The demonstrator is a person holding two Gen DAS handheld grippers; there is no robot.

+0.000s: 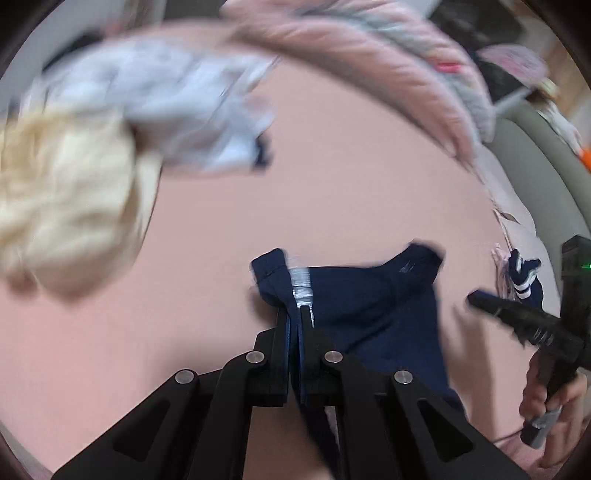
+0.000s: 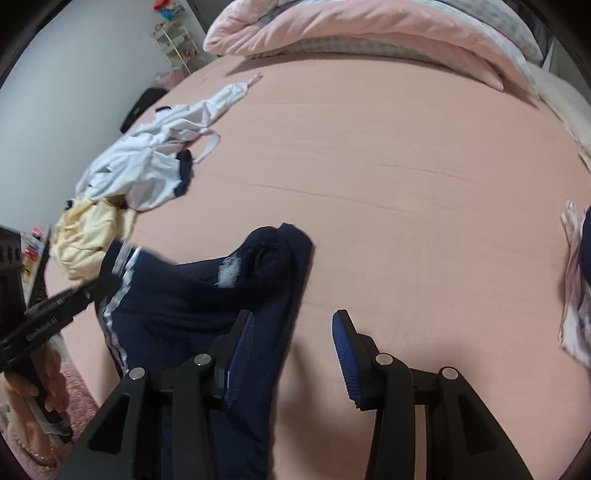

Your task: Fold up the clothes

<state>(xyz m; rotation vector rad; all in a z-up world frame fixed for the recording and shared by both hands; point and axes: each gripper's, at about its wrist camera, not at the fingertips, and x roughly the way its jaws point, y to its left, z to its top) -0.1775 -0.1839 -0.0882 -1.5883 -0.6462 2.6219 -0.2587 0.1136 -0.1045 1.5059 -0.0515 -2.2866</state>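
A navy garment (image 1: 373,306) with white side stripes lies bunched on the pink bed sheet (image 1: 332,206). My left gripper (image 1: 296,308) is shut on a fold of it beside the stripe, lifting that corner. In the right wrist view the same navy garment (image 2: 173,295) spreads from the left towards the middle. My right gripper (image 2: 293,326) hangs open over its right edge. The blue pads (image 2: 341,332) press on nothing. A hand (image 1: 554,402) holds that gripper's handle at the right edge of the left wrist view.
A crumpled white garment (image 2: 155,162) and a pale yellow one (image 2: 88,236) lie at the bed's left side. A pink duvet (image 2: 369,29) is heaped along the far edge. More clothes (image 2: 574,288) sit at the right edge. A shelf (image 2: 173,44) stands by the wall.
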